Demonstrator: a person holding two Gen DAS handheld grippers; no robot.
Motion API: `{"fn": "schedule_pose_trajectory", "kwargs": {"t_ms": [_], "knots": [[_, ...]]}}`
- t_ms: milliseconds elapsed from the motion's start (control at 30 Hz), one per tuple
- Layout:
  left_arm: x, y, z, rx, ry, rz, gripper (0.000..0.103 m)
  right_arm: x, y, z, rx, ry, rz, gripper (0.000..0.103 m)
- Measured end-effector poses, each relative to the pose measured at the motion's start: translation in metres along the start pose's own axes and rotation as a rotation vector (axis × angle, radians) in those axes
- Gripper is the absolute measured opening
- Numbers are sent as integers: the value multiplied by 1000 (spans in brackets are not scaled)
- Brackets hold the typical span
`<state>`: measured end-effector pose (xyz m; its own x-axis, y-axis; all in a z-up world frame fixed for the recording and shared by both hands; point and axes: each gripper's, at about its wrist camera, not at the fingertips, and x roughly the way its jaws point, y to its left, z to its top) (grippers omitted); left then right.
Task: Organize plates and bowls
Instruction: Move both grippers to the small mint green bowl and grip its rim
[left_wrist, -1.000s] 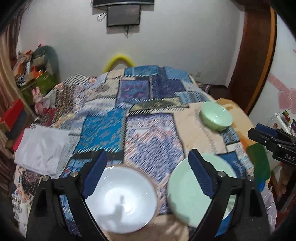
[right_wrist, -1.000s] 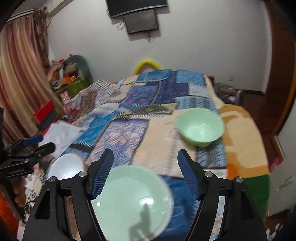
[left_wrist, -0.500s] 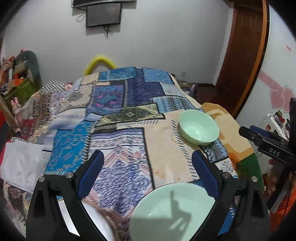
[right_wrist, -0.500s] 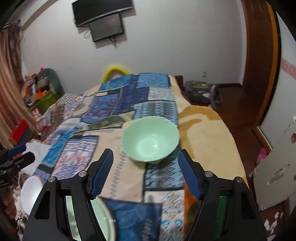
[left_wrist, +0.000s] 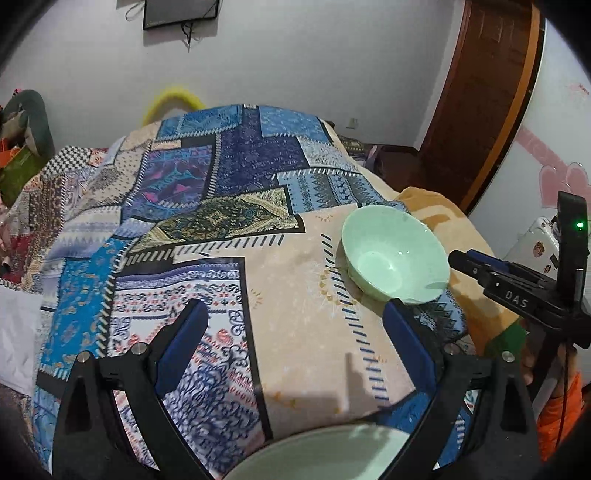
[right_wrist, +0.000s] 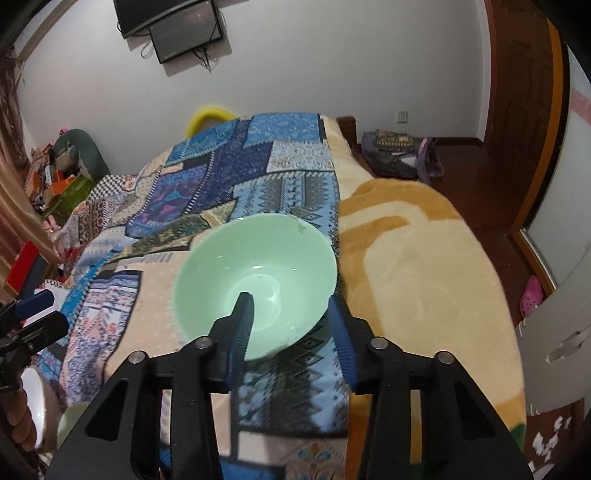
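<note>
Right wrist view: your right gripper (right_wrist: 291, 321) straddles the upright bowl's (right_wrist: 258, 273) near rim, fingers apart. Your left gripper (left_wrist: 295, 332) gapes empty.

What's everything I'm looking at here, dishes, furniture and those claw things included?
green bowl: one, pale green, on the patchwork blanket, its near rim between the right claw's fingers.
green plate: one, pale green, at the bed's near edge, below the left claw.
white dish: one, white, partly seen at the near left.
patchwork blanket: one, mostly blue, covering the bed.
fleece blanket: one, tan, on the bed's right side.
wall screen: dark, on the white wall.
left claw: black with blue pads, open, empty.
right claw: same make, open, straddling the bowl's rim.
</note>
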<state>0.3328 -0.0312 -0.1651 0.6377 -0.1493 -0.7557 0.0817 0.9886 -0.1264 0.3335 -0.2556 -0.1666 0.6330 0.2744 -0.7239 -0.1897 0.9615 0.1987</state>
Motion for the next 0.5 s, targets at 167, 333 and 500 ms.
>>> {"fn": "schedule_pose_trajectory", "kwargs": {"t_ms": [167,333,500], "knots": [[24,2,4,-15,31,0,96,22,-12,3,18,21,-6,31],[42,0,6,-6,50,2,96,32,-17,7,21,33,-4,26],[52,-4,7,-3,61,-5,96,46,-22,8,40,66,7,21]]}}
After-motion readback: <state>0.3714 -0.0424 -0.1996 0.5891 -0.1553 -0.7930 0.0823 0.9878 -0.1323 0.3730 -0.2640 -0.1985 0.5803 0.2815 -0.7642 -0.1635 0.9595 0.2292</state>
